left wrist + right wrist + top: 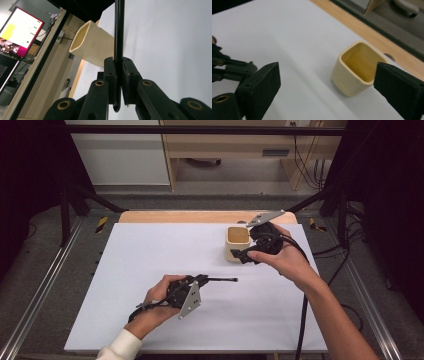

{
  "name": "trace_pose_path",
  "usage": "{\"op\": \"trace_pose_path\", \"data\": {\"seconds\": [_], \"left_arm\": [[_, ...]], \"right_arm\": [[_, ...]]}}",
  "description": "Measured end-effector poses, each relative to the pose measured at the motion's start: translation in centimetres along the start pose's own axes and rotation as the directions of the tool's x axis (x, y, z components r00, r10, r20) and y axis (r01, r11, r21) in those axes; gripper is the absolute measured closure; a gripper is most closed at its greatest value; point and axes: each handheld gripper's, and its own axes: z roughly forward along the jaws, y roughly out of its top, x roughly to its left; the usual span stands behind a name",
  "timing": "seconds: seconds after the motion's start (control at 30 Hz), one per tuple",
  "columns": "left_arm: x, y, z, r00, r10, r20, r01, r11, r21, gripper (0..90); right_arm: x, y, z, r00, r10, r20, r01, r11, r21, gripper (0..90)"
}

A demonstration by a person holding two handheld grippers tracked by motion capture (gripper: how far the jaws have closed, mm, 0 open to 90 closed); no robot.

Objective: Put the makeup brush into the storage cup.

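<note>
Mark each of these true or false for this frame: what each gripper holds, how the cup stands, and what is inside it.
1. The left gripper is shut on a thin black rod. True.
2. The right gripper is clamped on the cream cup. False: its jaws stand wide open and touch nothing; the cup sits on the table beyond them.
3. The cream cup stands upright on the white table. True.
4. The black rod already stands in the cup. False: the rod is in the left gripper, apart from the cup, whose inside shows nothing in it.
5. The cup is round. False: its mouth is square with rounded corners.
</note>
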Motion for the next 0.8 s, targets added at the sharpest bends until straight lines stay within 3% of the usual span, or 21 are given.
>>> {"op": "trace_pose_path", "data": {"seconds": [0.07,0.17,0.23,0.3,0.43,0.53,0.7,0.8], "left_arm": [[0.2,-0.3,-0.3,0.9994,-0.033,-0.011,0.033,0.9992,-0.024,83.7],[0.8,-0.9,-0.9,0.9955,-0.092,-0.024,0.091,0.9957,-0.016,83.7],[1.4,-1.4,-1.3,0.9852,-0.17,-0.025,0.169,0.9849,-0.036,83.7],[2.0,-1.8,-1.7,0.9757,-0.216,-0.038,0.214,0.976,-0.038,83.7],[2.9,-2.1,-2.2,0.9577,-0.282,-0.056,0.279,0.9588,-0.05,83.7],[3.5,-2.1,-2.4,0.9437,-0.325,-0.061,0.322,0.945,-0.059,83.7],[4.1,-1.7,-2.5,0.9238,-0.378,-0.061,0.375,0.9254,-0.058,83.7],[4.4,-1.4,-2.5,0.9173,-0.391,-0.075,0.389,0.9203,-0.044,83.7]], "right_arm": [[0.0,-0.6,-0.5,0.9994,0.013,0.031,-0.011,0.999,-0.045,5.3],[0.2,-1.7,-1.1,0.9974,0.027,0.067,-0.017,0.991,-0.133,4.6],[0.2,-2.6,-1.0,0.9956,0.056,0.075,-0.042,0.984,-0.174,5.3],[0.2,-3.6,-0.8,0.9926,0.1,0.068,-0.084,0.975,-0.207,5.4],[0.4,-5.1,-0.4,0.9889,0.13,0.072,-0.107,0.961,-0.256,6.2],[1.0,-5.8,-0.1,0.99,0.126,0.064,-0.104,0.956,-0.274,6.7],[2.0,-6.3,0.3,0.9915,0.122,0.046,-0.1,0.939,-0.328,7.8],[2.7,-6.6,0.7,0.9913,0.124,0.043,-0.102,0.931,-0.351,8.0]]}}
